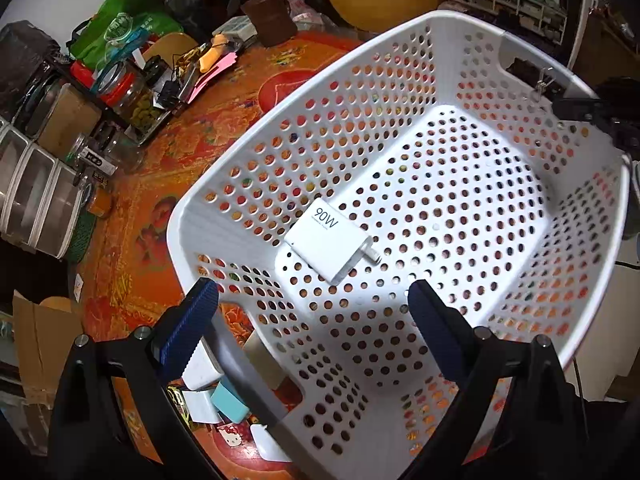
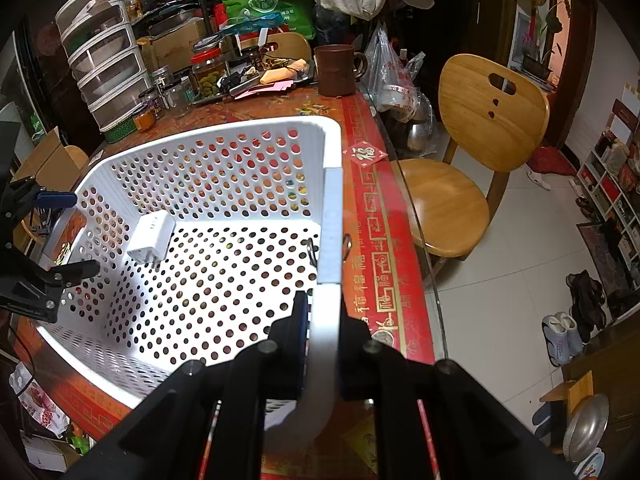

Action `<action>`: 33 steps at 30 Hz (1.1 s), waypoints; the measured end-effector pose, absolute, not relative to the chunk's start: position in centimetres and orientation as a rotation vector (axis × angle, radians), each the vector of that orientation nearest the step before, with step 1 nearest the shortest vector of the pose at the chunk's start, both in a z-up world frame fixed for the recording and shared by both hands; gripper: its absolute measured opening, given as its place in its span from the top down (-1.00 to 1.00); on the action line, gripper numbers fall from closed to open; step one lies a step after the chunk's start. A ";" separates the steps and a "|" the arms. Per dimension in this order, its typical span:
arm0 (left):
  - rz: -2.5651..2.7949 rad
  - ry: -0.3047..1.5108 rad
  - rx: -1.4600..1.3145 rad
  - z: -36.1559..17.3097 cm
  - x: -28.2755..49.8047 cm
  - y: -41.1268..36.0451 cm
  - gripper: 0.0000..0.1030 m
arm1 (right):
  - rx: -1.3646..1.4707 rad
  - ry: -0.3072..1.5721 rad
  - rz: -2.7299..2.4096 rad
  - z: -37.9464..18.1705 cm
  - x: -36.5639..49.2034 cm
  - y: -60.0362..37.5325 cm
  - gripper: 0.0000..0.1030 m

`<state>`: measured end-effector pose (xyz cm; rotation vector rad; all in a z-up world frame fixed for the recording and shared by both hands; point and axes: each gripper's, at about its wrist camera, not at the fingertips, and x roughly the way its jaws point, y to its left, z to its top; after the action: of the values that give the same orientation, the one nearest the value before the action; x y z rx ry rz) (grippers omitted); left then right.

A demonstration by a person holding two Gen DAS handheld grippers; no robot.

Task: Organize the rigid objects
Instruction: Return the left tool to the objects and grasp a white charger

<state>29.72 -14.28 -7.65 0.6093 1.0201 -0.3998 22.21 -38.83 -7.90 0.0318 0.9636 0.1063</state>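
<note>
Chargers are what is being sorted here, and one white charger [image 1: 329, 240] marked 90W lies on its side on the basket floor, prongs toward the middle, near the left wall. Nearest the left camera, the left gripper [image 1: 312, 300] hangs above it with its jaws spread wide and nothing between them, so the charger lies free. Beneath its left finger, outside the basket [image 1: 192, 216], a few more small adapters [image 1: 216, 396] wait on the table, white and pale blue; they look like the next to go in. Across the basket, the right gripper [image 2: 324, 320] is clamped tight on the rim, likely to keep the light basket from sliding. A binder clip [image 2: 312, 248] sits on that same rim further along. Beyond, the table [image 2: 380, 240] is crowded at its far edge: jars [image 1: 136, 96], a brown mug [image 2: 336, 68], drawers [image 2: 108, 60] and a green bag [image 1: 124, 20], none inside the basket's footprint.
</note>
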 end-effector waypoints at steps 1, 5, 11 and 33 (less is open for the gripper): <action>-0.394 1.005 0.606 -7.2 29.6 -13.9 -0.84 | 0.031 0.963 0.106 -7.9 22.2 -38.8 0.82; -0.409 0.939 0.563 -4.3 28.3 -12.4 -0.84 | 0.033 0.964 0.106 -7.9 22.2 -38.9 0.82; -0.336 0.875 0.473 -0.2 26.8 -4.7 -0.98 | 0.032 0.963 0.102 -7.8 22.4 -38.9 0.82; -0.228 1.241 0.126 -14.4 37.0 6.1 -0.97 | 0.016 0.974 0.090 -7.7 22.4 -38.7 0.82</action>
<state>36.97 6.15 -14.44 0.1264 1.2408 -0.2281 22.45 -38.66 -7.75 0.0163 0.9743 0.0898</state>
